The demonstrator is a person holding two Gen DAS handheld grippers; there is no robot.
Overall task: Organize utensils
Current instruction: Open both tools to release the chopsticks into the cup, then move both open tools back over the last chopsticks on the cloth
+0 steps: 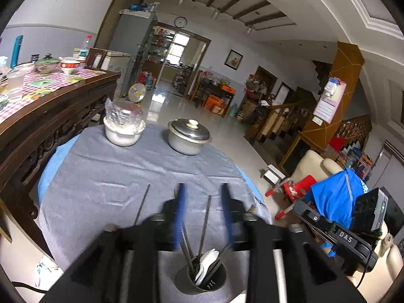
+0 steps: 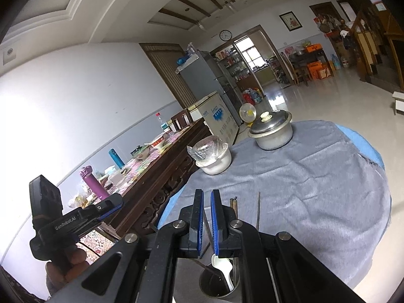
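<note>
A dark metal utensil cup (image 1: 202, 281) stands on the grey cloth just below my left gripper (image 1: 203, 189); it holds white spoons (image 1: 208, 258) and dark chopsticks (image 1: 205, 223). The left jaws are open above it and hold nothing. One chopstick (image 1: 142, 203) shows to the left of the left finger. In the right wrist view the same cup (image 2: 219, 284) holds a white spoon (image 2: 222, 267) and chopsticks (image 2: 258, 209). My right gripper (image 2: 207, 194) is nearly shut on a thin dark chopstick (image 2: 207, 227) that leans out of the cup.
A lidded metal pot (image 1: 188, 136) and a white pot (image 1: 123, 131) covered with plastic stand at the far side of the round table (image 1: 101, 171). A carved wooden sideboard (image 1: 50, 116) with dishes runs along the left. A chair with blue fabric (image 1: 335, 197) is at right.
</note>
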